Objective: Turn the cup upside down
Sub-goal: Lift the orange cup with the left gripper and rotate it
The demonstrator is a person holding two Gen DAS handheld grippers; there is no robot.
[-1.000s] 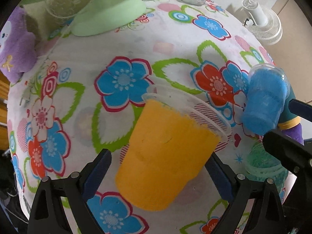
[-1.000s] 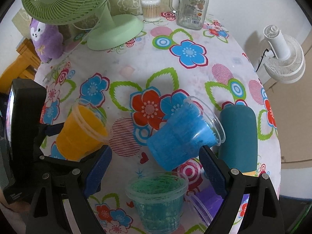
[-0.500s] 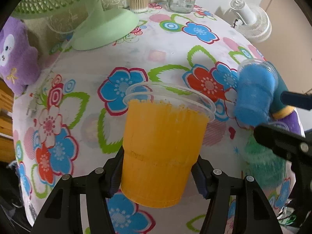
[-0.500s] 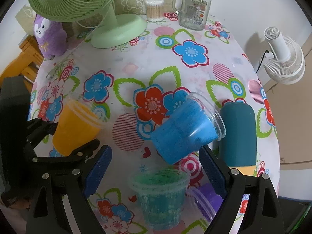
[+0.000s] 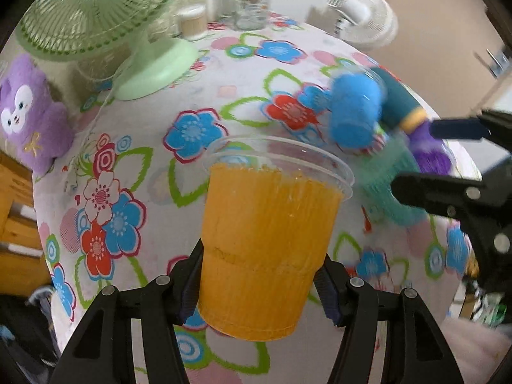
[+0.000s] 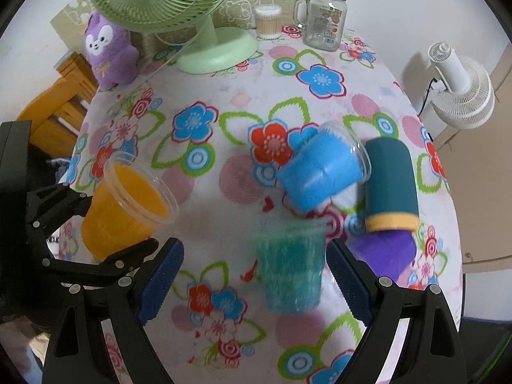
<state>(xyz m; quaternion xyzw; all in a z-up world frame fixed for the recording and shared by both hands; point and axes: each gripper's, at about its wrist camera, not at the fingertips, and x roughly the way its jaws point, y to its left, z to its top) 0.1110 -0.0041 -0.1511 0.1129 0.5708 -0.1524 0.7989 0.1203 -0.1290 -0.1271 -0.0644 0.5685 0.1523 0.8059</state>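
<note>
My left gripper [image 5: 257, 283] is shut on an orange plastic cup [image 5: 265, 233], held upright with its mouth up, above the flowered tablecloth. The same cup [image 6: 124, 208] shows at the left of the right wrist view, between the left gripper's fingers [image 6: 64, 198]. My right gripper [image 6: 254, 283] is open and empty. A green cup [image 6: 291, 265] stands upright between its fingers, apart from both. A blue cup [image 6: 320, 172] lies on its side beyond the green cup.
A teal and purple cylinder [image 6: 390, 185] lies at the right by the blue cup. A green fan [image 6: 192, 19], a purple plush toy [image 6: 108, 54], a cotton swab box [image 6: 268, 22] and a glass jar [image 6: 326, 16] stand at the back. A white fan [image 6: 460, 86] is off the table's right edge.
My left gripper closed on the orange cup and lifted it upright. My right gripper pulled back from the blue cup, which now lies beyond the green cup.
</note>
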